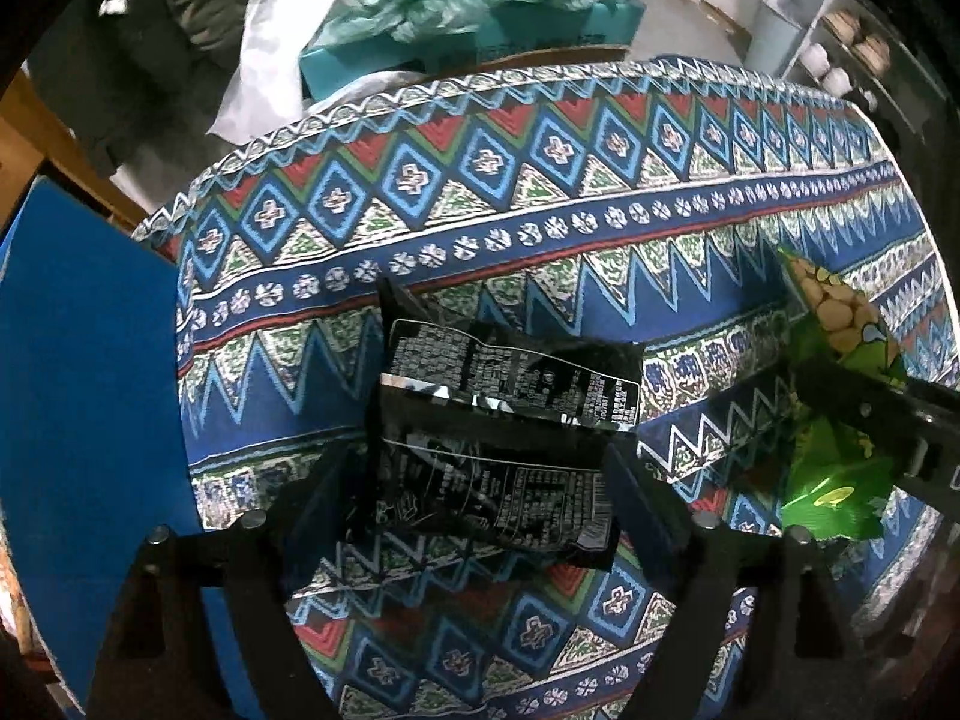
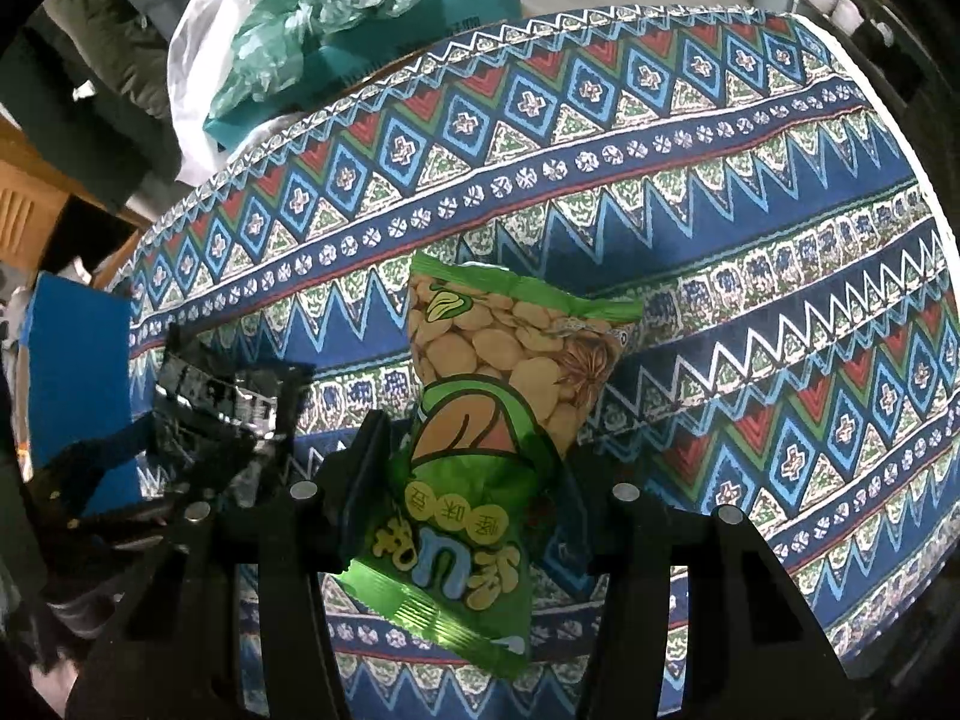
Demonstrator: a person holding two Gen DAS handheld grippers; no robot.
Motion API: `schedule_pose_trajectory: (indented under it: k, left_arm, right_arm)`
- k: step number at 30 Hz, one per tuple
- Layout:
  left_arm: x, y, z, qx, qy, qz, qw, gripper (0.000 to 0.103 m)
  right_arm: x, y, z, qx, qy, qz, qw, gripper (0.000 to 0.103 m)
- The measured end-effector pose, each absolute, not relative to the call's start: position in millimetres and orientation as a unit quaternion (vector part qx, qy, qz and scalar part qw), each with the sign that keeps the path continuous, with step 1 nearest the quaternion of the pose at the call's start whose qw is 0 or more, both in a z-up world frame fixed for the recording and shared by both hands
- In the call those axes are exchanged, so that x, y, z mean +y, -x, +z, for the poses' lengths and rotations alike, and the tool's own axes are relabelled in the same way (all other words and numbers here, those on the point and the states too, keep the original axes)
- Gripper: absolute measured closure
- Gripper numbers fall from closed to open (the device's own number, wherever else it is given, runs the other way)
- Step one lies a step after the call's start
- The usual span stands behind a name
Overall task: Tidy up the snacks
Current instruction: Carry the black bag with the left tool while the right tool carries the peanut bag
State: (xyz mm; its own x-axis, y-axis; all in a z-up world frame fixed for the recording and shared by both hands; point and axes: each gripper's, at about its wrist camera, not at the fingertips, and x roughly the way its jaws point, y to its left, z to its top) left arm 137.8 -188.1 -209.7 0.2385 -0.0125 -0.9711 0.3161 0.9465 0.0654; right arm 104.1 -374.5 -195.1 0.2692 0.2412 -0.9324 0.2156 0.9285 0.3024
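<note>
1. Blue box [image 1: 84, 360] sits at 9 o'clock in the left wrist view, off the left edge of the patterned tablecloth [image 1: 540, 192]. Its inside is not visible, so whether any snacks are in it cannot be told.
2. Left gripper [image 1: 480, 480] pinches a black snack packet [image 1: 498, 420]. Packet is lifted above the cloth, label side facing the camera, fingers pressed against both of its sides. In the right wrist view it shows at 9 o'clock, near the box.
3. Right gripper [image 2: 468, 480] clamps a green bean snack bag [image 2: 480, 432] at centre, fingers closed on its lower half. Upper end of the bag points to 12 o'clock; the bag is crumpled at the grip. In the left wrist view the same bag appears at 3 o'clock, well apart from the black packet.
4. Teal box [image 2: 384, 42] with a crumpled plastic bag [image 2: 198, 60] lies beyond the table at 11 o'clock, untouched.
5. Progress, judged: both visible snacks are picked up, neither is placed. No other snack lies on the cloth. Remaining: carry both to a destination, probably the blue box, and release.
</note>
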Motion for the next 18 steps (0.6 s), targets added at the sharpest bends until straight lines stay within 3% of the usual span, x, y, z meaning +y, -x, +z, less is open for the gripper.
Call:
schedule_pose_trajectory:
  k: [18]
  left_arm:
    - [-216, -128, -233, 0.598, -0.167, -0.127, 0.774, 0.011]
  right_arm:
    - [-371, -106, -213, 0.614, -0.198, 0.007, 0.764, 0.052]
